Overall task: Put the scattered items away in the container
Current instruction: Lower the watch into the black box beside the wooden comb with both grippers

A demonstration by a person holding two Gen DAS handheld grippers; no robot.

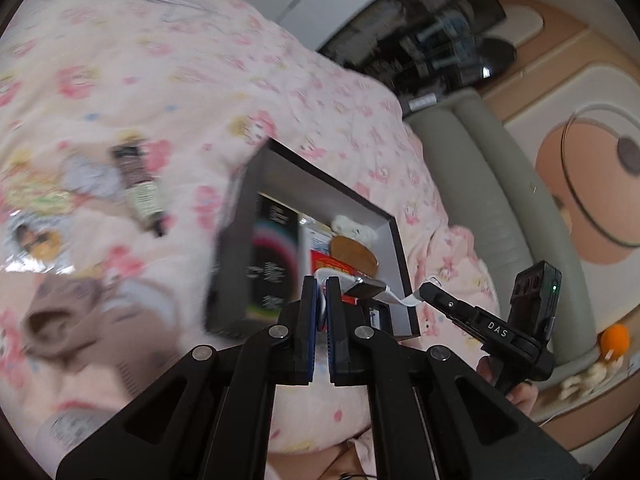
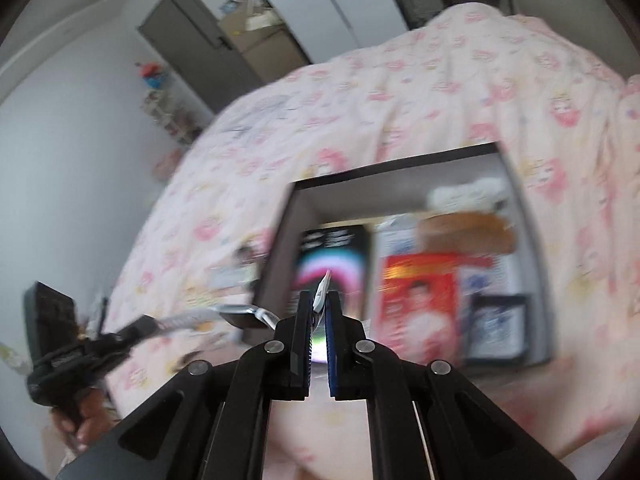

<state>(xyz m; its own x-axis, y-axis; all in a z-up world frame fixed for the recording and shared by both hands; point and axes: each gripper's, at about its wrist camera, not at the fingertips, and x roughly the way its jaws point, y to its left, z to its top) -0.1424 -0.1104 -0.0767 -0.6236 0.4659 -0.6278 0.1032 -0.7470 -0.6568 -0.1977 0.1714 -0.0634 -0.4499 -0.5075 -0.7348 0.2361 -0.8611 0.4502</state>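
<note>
on the far left of your left wrist view, loose things lie scattered on the pink flowered bed cover (image 1: 168, 80): a shiny clear packet (image 1: 32, 236), a dark tube with a pale label (image 1: 138, 188), and lower down a brownish soft item (image 1: 60, 320), all blurred. moving right, the dark-walled container (image 1: 280, 168) sits on the bed, open at the top. inside it you can see a black box with a coloured ring print (image 1: 276, 252), a red packet (image 1: 332, 262), a round brown item (image 1: 354, 254) and something white and fluffy (image 1: 356, 228) at the far wall.

your left tongs (image 1: 321, 300) are clamped together on one end of a white flexible strip (image 1: 396, 298). the strip carries a dark rectangular piece (image 1: 366, 289) partway along and hangs over the container's near right corner. further right, your right tongs (image 1: 430, 290) pinch the strip's other end, so it stretches between the two.

in the right wrist view the same reads in order: your left tongs (image 2: 150, 326) at the left hold the strip (image 2: 188, 318), your hand (image 2: 86, 420) below them; the right tongs (image 2: 319, 312) in the middle are shut on its tip, just in front of the container (image 2: 532, 240). the contents are too blurred to read.
</note>
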